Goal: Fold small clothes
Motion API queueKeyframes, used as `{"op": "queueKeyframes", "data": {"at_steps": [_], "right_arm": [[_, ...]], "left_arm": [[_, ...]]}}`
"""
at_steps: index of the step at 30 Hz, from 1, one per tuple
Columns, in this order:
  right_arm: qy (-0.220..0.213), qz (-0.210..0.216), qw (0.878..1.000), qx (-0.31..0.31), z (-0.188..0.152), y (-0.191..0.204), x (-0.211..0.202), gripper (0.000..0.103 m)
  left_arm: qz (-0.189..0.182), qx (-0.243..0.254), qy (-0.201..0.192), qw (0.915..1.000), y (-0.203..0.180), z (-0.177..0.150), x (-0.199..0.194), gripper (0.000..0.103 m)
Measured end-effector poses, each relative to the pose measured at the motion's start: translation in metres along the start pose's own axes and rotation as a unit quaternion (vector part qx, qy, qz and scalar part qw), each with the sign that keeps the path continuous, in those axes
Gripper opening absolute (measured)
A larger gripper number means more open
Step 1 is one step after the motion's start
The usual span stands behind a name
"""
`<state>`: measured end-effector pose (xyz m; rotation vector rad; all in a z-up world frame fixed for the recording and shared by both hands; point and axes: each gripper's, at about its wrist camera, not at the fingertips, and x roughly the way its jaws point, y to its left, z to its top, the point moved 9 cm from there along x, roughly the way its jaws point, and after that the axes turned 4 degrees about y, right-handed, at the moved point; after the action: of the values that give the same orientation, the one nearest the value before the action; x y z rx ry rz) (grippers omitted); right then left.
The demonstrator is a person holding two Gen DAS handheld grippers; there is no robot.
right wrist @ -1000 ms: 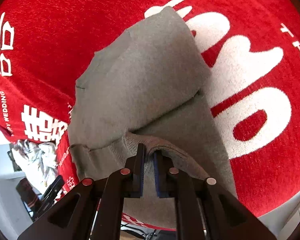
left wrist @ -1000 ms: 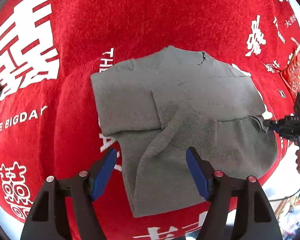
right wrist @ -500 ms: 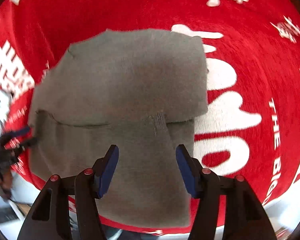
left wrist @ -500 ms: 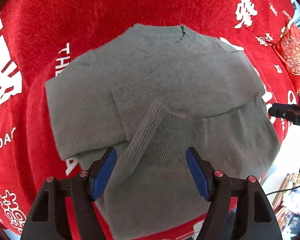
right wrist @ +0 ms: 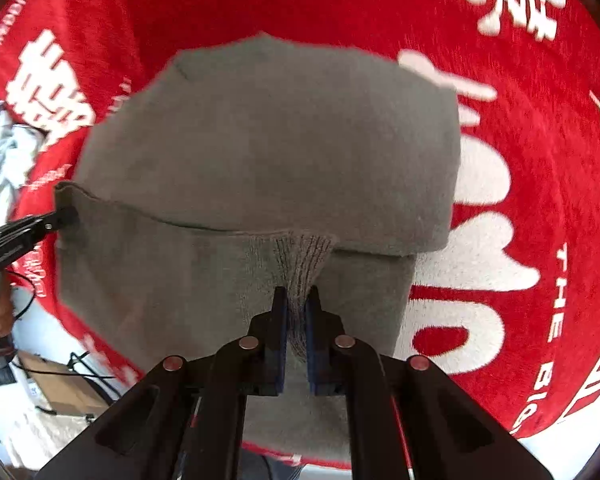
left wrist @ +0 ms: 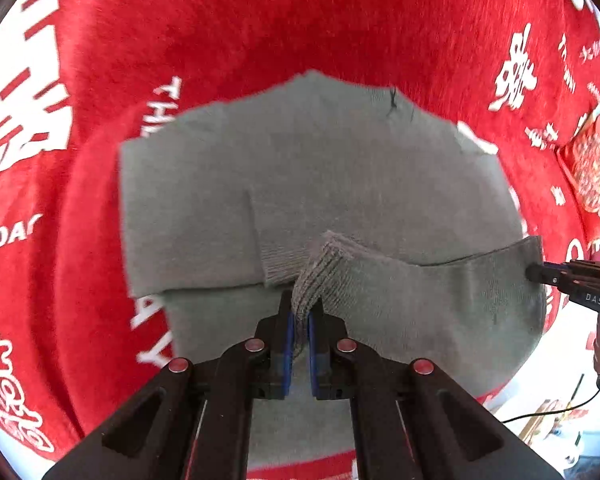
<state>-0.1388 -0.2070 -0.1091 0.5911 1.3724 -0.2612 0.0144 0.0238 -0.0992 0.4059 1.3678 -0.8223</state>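
Sweater (left wrist: 340, 184) on red blanket (left wrist: 300, 20); left gripper (left wrist: 299, 330) and right gripper (right wrist: 296, 330) fingers pinch its ribbed edges

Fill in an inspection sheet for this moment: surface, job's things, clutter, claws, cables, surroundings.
Surface: red plush cloth with white lettering.
Job's things: grey sweater, partly folded, sleeves laid over the body.
Clutter: red patterned item at the cloth's edge; crumpled pale cloth beyond it.
Claws: left claw shut on a ribbed fold of the sweater; right claw shut on another ribbed fold.
Cables: black cables on the floor.
Surroundings: cardboard box, pale floor.
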Motion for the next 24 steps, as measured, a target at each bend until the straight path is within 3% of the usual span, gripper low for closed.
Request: {"op": "queueKeyframes", "data": {"at_steps": [6, 10, 14, 17, 24], "right_arm": [[-0.073, 0.007, 0.997, -0.008, 0.029, 0.004, -0.069, 0.008], [-0.114, 0.004, 0.993, -0.009, 0.086, 0.001, -0.085, 0.008], [-0.120, -0.013, 0.993, -0.011, 0.150, -0.006, -0.056, 0.008], [-0.106, -0.027, 0.994, -0.007, 0.178, -0.013, -0.021, 0.008], [-0.056, -0.034, 0.997, 0.043, 0.198, -0.044, 0.059, 0.008]], "left_arm": [[-0.008, -0.018, -0.045, 0.9988, 0.004, 0.024, -0.058, 0.007], [-0.005, -0.023, -0.082, 0.9964, 0.015, 0.066, -0.071, 0.007], [0.021, -0.021, -0.096, 0.9949, 0.029, 0.113, -0.041, 0.007], [0.049, -0.026, -0.084, 0.9949, 0.041, 0.137, -0.002, 0.007], [0.085, -0.068, -0.043, 0.9931, 0.068, 0.148, 0.073, 0.007]]}}
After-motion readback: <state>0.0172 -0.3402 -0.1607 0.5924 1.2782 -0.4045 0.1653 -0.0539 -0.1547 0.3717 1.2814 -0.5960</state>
